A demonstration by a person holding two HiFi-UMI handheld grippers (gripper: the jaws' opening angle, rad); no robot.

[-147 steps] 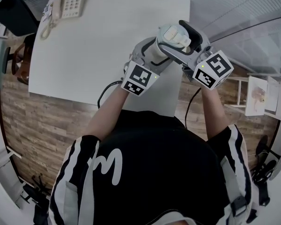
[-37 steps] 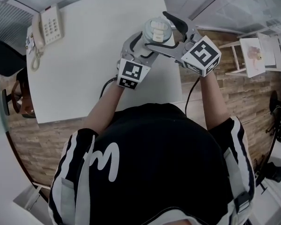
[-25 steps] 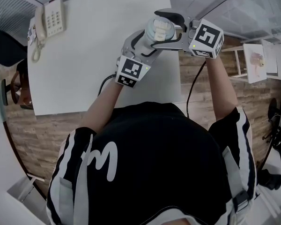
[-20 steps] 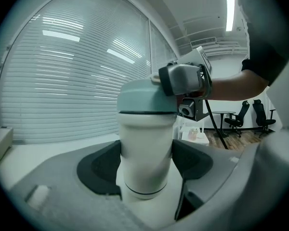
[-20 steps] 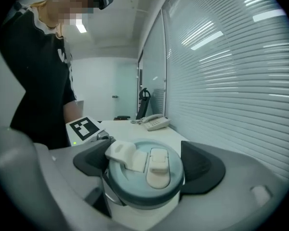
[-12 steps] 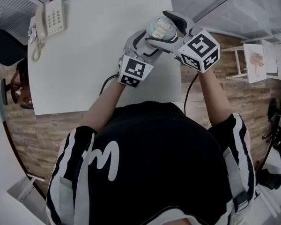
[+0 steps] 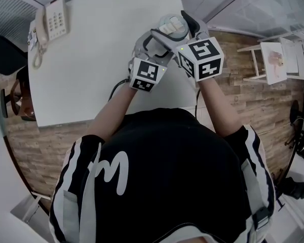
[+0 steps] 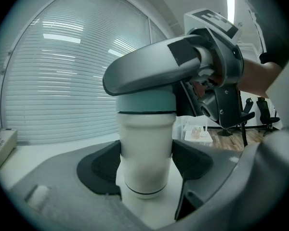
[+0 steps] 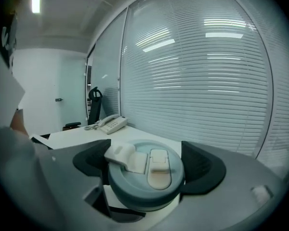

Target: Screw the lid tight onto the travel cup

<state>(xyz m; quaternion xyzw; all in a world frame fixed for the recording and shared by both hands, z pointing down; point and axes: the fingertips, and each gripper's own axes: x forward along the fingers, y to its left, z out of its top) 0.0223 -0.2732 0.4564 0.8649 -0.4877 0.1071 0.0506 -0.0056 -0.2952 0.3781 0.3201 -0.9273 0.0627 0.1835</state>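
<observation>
Sitting clamped in right gripper (image 9: 147, 166): lid (image 9: 145, 179)

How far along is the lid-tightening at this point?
Done: the lid sits square on the cup, with no gap showing at the seam.
In hand: the left gripper clamps the cup's body, and the right gripper grips the lid's rim, placed to twist.
Left: tightness can't be judged from here; probably a final turn, then release.
</observation>
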